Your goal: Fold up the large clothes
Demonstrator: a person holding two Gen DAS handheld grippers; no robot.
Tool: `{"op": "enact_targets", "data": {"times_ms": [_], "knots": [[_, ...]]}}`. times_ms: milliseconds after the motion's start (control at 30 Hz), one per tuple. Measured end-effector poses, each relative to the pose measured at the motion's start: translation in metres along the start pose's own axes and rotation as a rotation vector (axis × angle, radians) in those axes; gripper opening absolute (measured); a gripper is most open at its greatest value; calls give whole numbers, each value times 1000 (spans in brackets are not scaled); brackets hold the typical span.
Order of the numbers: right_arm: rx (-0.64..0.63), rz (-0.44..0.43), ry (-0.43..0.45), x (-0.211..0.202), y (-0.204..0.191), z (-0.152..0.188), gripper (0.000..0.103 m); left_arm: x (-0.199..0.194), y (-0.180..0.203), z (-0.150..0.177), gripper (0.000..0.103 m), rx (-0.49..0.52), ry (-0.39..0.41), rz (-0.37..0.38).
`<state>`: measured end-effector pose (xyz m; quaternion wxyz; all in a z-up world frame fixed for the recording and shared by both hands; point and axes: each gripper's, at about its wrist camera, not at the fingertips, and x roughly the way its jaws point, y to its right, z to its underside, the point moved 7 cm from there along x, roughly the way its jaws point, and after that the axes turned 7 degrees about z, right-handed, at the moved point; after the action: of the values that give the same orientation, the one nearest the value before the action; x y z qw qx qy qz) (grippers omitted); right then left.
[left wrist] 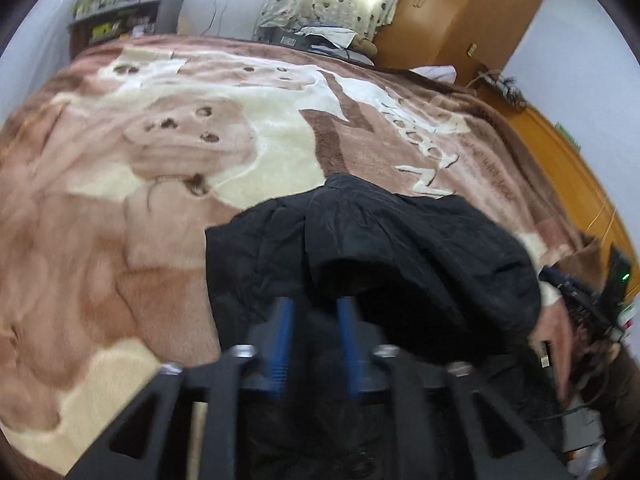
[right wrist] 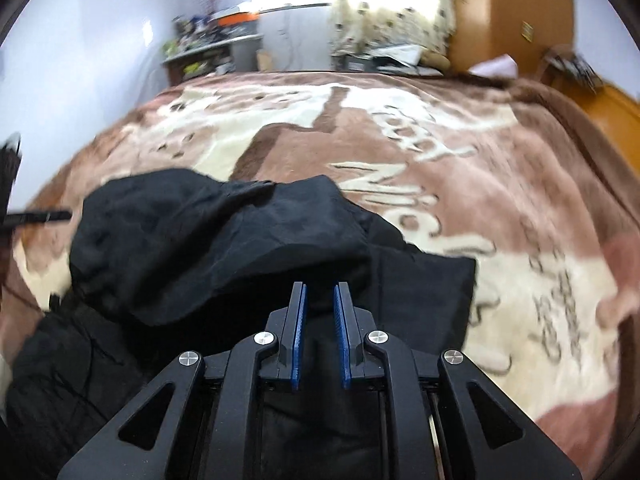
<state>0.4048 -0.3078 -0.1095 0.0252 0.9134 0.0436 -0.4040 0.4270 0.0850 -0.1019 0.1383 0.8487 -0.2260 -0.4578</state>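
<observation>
Left wrist view: one black garment (left wrist: pixel 360 248) on one brown blanket (left wrist: pixel 140 152), both the left gripper (left wrist: pixel 316 304) and right gripper (right wrist: pixel 320 290) released, empty.

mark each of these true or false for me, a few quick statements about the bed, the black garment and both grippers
1. The black garment lies on a brown and cream blanket. True.
2. The garment is neatly folded into a square. False: it is bunched and rumpled.
3. The right gripper has a gap between its blue-padded fingers. True.
4. The left gripper points at a bare wooden floor. False: it points at the garment.
5. A wooden wardrobe stands beyond the bed. True.
</observation>
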Motion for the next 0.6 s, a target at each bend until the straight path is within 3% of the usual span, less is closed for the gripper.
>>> {"op": "enact_targets", "data": {"times_ms": [33, 67, 100, 200, 233, 333, 367, 600], "knots": [[24, -12, -7, -5, 0, 3, 16, -4, 2, 1, 63, -17, 7, 17], [60, -31, -19, -8, 2, 4, 21, -9, 5, 0, 74, -46, 18, 61], [121, -62, -39, -10, 8, 5, 24, -12, 9, -2, 77, -68, 27, 103], [294, -203, -81, -15, 10, 5, 46, -16, 26, -11, 87, -143, 33, 260], [334, -250, -85, -16, 9, 3, 56, -14, 31, -14, 97, -161, 34, 298], [467, -451, -131, -8, -8, -2, 68, 5, 38, -22, 99, -215, 19, 325], [501, -475, -166, 2, -14, -3, 68, 22, 40, -23, 99, -213, -28, 306], [471, -418, -239, 58, -44, -19, 68, 79, 29, -30, 96, -310, -73, 224]]}}
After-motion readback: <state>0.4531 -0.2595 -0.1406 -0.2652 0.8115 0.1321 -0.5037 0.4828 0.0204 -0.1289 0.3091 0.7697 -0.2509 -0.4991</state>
